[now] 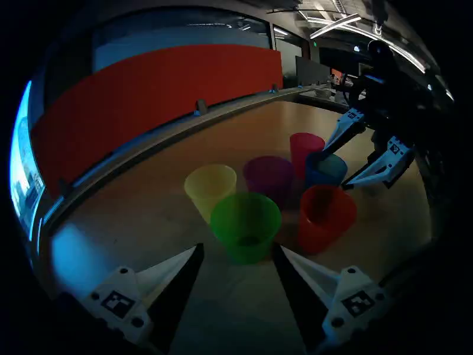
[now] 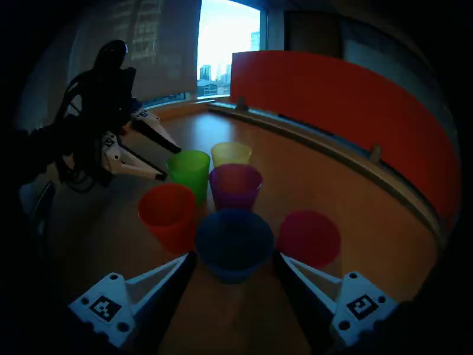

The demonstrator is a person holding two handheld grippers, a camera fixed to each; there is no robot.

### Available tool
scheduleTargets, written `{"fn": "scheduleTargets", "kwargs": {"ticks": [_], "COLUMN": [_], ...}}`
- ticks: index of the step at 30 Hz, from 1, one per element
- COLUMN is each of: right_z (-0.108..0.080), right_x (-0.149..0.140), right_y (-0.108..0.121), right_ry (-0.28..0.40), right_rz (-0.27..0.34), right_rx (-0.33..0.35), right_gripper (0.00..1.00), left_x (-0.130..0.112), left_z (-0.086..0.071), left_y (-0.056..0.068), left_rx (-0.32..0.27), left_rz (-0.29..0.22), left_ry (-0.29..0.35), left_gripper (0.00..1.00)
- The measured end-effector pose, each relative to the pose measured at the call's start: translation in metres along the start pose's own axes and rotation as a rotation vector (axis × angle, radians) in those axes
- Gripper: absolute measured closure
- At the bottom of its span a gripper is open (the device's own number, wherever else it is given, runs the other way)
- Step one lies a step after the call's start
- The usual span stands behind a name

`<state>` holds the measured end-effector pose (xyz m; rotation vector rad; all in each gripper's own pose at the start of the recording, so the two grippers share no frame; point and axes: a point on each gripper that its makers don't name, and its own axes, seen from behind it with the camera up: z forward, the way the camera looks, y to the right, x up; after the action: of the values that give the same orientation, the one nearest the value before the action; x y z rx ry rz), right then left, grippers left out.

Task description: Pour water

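Observation:
Six plastic cups stand clustered on a wooden table (image 1: 148, 207): yellow (image 1: 210, 186), green (image 1: 245, 225), purple (image 1: 269, 174), pink (image 1: 305, 148), blue (image 1: 325, 168) and red (image 1: 325, 216). My left gripper (image 1: 237, 251) is open, with the base of the green cup (image 2: 189, 171) just ahead between its fingertips. My right gripper (image 2: 233, 260) is open too, its fingers flanking the blue cup (image 2: 235, 242) without visibly pressing. Each gripper shows across the cluster in the other view: right gripper (image 1: 335, 170), left gripper (image 2: 171, 163). All the cups are upright.
A red partition panel (image 1: 154, 94) runs behind a raised rail (image 1: 195, 118) along the table's far edge. A bright window (image 2: 227, 47) lies beyond. The dark arm of a person (image 2: 100, 100) holds the left gripper. Bare tabletop (image 2: 366, 225) spreads right of the pink cup (image 2: 308, 236).

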<state>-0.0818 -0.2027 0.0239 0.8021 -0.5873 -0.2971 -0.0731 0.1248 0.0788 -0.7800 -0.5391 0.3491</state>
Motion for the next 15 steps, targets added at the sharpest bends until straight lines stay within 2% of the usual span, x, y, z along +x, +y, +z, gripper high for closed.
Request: {"fn": "scheduleTargets", "kwargs": {"ticks": [15], "right_z": [0.012], "right_x": [0.004], "right_y": [0.001], "right_ry": [-0.003], "right_rz": [-0.003], "right_rx": [0.009], "right_gripper": [0.01], "left_x": [0.002], "left_z": [0.010], "left_y": [0.005], "left_rx": [-0.017], "left_rz": [0.021], "left_ry": [-0.015], "left_gripper": [0.15]}}
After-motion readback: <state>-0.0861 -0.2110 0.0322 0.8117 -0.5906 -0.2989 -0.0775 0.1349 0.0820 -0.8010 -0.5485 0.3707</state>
